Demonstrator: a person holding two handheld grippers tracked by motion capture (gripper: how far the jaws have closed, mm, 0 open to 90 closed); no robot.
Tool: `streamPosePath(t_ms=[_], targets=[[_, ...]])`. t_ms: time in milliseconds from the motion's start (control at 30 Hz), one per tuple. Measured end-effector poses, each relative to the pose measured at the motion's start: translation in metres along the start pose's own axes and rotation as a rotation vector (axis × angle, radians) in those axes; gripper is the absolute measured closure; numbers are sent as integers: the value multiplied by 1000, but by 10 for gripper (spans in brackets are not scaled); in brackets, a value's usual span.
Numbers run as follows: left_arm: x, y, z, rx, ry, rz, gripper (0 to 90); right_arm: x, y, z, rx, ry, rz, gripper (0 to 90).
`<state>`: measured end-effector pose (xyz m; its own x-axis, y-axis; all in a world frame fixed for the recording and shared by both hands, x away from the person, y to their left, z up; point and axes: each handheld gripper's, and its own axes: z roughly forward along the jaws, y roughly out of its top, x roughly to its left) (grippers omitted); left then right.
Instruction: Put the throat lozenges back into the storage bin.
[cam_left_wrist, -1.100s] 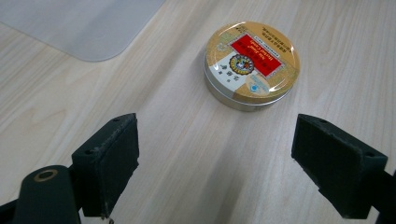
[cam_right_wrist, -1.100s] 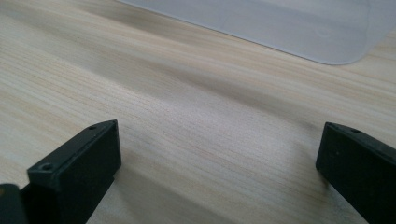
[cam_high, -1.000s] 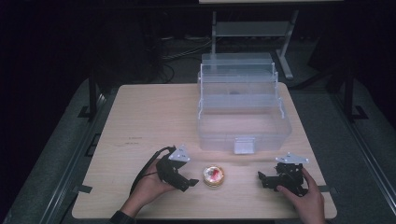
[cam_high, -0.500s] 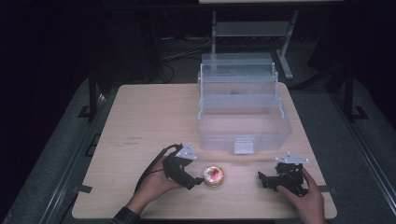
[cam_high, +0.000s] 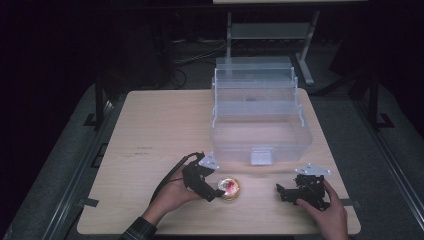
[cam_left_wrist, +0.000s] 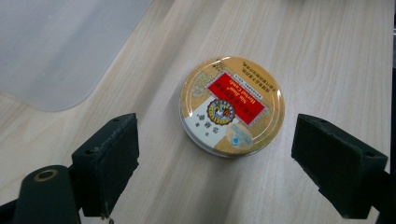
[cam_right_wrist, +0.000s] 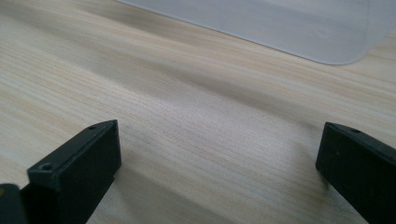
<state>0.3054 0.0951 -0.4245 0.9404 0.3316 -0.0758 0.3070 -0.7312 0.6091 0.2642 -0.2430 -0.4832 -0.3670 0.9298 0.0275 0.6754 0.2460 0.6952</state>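
A small round gold tin (cam_high: 229, 188) with a red label (cam_left_wrist: 232, 106) lies flat on the wooden table (cam_high: 160, 130) near its front edge. My left gripper (cam_high: 214, 194) is just left of the tin, open, its jaws spread wide on either side of it without touching (cam_left_wrist: 219, 158). My right gripper (cam_high: 280, 192) rests low over bare wood at the front right, open with nothing between its jaws (cam_right_wrist: 217, 163). A clear plastic tiered box (cam_high: 257, 112) stands open behind the tin.
The clear box takes up the right middle and back of the table; its front latch (cam_high: 261, 156) faces me. Its frosted base corner (cam_left_wrist: 56, 46) lies close to the left gripper, and its edge (cam_right_wrist: 280, 28) runs ahead of the right gripper. Dark floor surrounds the table.
My left gripper has moved right and forward toward the tin, now nearly at it. The right gripper has stayed in place.
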Motion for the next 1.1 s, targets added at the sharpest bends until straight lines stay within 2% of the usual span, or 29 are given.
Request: streamPosePath(t_ms=[100, 167, 567, 767, 1100], targets=[[1, 2, 4, 20, -5, 21, 144, 0, 0, 0, 0, 0, 0, 0], [-1, 4, 6, 20, -7, 11, 144, 0, 0, 0, 0, 0, 0, 0], [-2, 17, 17, 56, -29, 41, 143, 0, 0, 0, 0, 0, 0, 0], [-3, 23, 24, 94, -27, 81, 143, 0, 0, 0, 0, 0, 0, 0], [-6, 31, 36, 133, -36, 109, 142, 0, 0, 0, 0, 0, 0, 0]])
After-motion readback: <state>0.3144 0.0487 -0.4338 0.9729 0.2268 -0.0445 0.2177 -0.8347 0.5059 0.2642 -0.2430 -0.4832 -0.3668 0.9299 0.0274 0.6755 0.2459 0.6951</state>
